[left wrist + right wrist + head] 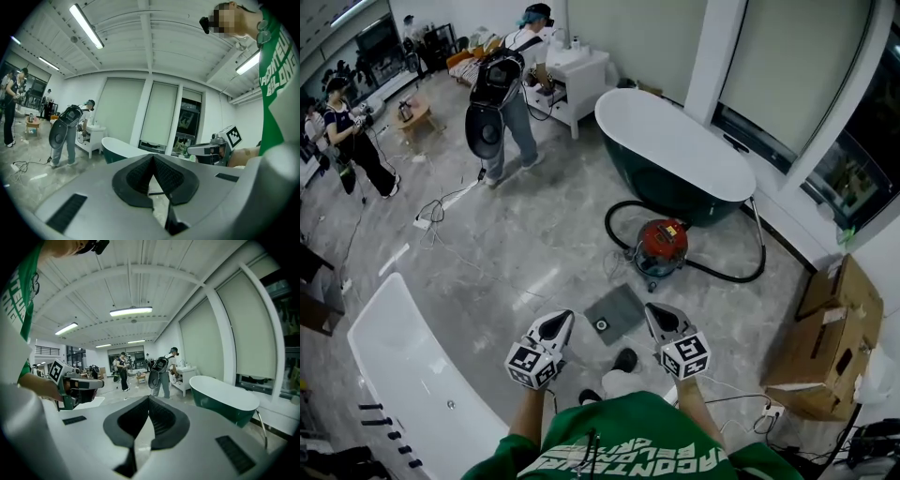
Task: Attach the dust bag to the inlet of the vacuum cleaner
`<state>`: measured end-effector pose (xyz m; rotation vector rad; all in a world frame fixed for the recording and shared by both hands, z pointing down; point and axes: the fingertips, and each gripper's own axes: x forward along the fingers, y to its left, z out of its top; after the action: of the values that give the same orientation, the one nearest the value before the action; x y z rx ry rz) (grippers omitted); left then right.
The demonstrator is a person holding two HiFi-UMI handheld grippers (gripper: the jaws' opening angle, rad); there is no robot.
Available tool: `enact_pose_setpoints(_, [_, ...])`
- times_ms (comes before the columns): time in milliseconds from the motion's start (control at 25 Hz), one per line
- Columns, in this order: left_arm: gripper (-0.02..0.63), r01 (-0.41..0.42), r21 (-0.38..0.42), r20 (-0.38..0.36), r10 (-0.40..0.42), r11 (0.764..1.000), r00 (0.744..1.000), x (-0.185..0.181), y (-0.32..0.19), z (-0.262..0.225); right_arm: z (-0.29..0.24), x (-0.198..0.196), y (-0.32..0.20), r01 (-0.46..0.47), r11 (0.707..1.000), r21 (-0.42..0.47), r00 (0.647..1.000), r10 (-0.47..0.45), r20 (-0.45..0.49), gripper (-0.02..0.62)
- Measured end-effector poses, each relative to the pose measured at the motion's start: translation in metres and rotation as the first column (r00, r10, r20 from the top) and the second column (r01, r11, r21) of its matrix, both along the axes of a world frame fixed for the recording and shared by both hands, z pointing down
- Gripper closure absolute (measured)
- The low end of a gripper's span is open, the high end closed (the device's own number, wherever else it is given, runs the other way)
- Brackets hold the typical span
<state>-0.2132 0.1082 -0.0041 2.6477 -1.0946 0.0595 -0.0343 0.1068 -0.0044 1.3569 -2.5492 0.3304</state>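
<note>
The red vacuum cleaner [663, 246] stands on the marble floor beside a dark green bathtub, with its black hose [741, 274] looped around it. The grey dust bag [614, 312] lies flat on the floor just in front of it, its round collar hole toward me. Both grippers are held up near my chest, above the floor and short of the bag. My left gripper [561, 319] [152, 158] is shut with nothing between its pads. My right gripper [654, 311] [148, 399] is also shut and empty. Each gripper view shows the other gripper to the side.
The green bathtub [675, 150] sits behind the vacuum, and a white tub [403, 366] is at my lower left. Cardboard boxes [825, 337] stand at the right, and a power strip [772, 411] with cables lies near my feet. Other people stand at the far left.
</note>
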Motion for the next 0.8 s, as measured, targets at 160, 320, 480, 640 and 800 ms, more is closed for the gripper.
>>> enact_pose_setpoints(160, [0.601,-0.007,0.017,0.029,0.006,1.0,1.0,0.015,-0.039,-0.011,-0.007,0.015,-0.041,-0.003,1.0,0.014,1.0,0.003,0.022,0.586])
enact_pose_setpoints(320, [0.601,-0.02,0.013,0.048,0.019,1.0,0.999,0.031,-0.064,-0.012,-0.006,0.031,-0.066,-0.004,1.0,0.015,1.0,0.004,0.03,0.586])
enact_pose_setpoints(480, [0.601,-0.049,0.003,0.073,0.049,0.999,0.996,0.054,-0.079,-0.008,-0.002,0.049,-0.082,-0.016,1.0,0.011,0.999,0.015,0.052,0.586])
enact_pose_setpoints(640, [0.602,-0.073,-0.019,0.093,0.075,0.997,0.993,0.075,-0.088,-0.001,0.001,0.059,-0.093,-0.008,1.0,0.009,0.997,0.007,0.073,0.586])
enact_pose_setpoints(800, [0.601,-0.094,-0.042,0.112,0.098,0.995,0.989,0.091,-0.092,0.006,0.009,0.066,-0.097,0.007,1.0,-0.006,0.996,-0.007,0.084,0.586])
